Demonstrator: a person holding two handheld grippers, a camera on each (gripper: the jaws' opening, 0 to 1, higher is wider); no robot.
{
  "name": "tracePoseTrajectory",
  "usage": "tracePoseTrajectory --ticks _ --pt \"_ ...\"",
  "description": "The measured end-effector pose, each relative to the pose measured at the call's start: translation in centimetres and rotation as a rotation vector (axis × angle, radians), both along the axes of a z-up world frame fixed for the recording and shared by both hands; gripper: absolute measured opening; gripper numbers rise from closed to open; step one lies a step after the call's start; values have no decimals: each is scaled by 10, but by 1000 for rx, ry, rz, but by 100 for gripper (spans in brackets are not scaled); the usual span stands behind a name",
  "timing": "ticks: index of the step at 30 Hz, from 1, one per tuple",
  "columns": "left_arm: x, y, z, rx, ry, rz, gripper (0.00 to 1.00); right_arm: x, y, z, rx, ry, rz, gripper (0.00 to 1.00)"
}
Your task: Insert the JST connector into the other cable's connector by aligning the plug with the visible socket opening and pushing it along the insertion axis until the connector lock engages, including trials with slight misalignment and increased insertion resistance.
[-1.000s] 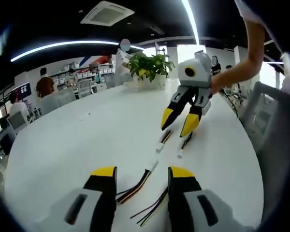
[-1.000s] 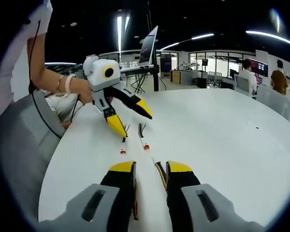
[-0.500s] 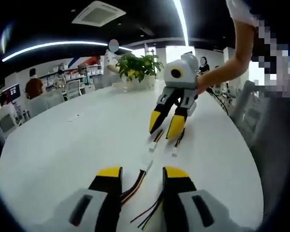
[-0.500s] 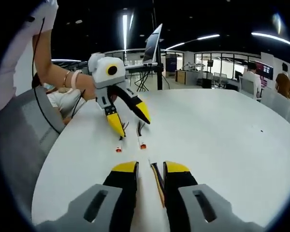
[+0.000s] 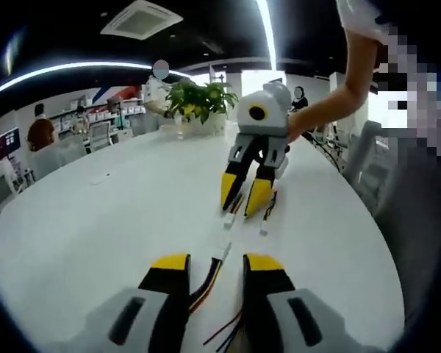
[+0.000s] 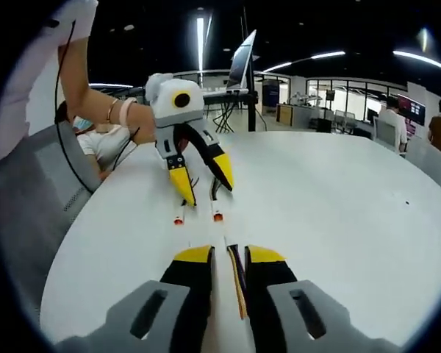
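Left gripper view: two cables are lying on the white table (image 5: 95,220), near its edge on the person's side. The left hand-held gripper (image 5: 214,262) is being held with its jaws moderately apart around the multicoloured cable (image 5: 206,283), whose white connector (image 5: 222,251) is lying just ahead of the tips; nothing is being clamped. Further on, the right hand-held gripper (image 5: 242,197) is being held partly open over the far connectors (image 5: 230,220).

Right gripper view: the right hand-held gripper (image 6: 228,254) is seen with its jaws narrowly apart astride a cable (image 6: 236,276), and whether it is being pinched cannot be told.

The risks, as judged: wires rather than a housing are being grasped, so the plug is likely being left free to swivel; a tilted plug could be jammed against the socket mouth, and the lock left unengaged.
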State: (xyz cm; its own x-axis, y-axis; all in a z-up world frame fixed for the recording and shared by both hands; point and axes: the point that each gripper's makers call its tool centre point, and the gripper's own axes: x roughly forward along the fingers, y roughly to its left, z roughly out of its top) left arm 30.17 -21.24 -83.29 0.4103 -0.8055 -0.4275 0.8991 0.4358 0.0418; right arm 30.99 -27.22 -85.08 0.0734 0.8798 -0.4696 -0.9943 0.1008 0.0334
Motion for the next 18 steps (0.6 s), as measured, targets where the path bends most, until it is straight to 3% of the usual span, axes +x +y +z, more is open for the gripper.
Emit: tracePoseTrajectory --ticks 18 --pt "-3 -5 -10 -2 37 -50 13 -2 6 -3 -6 12 41 12"
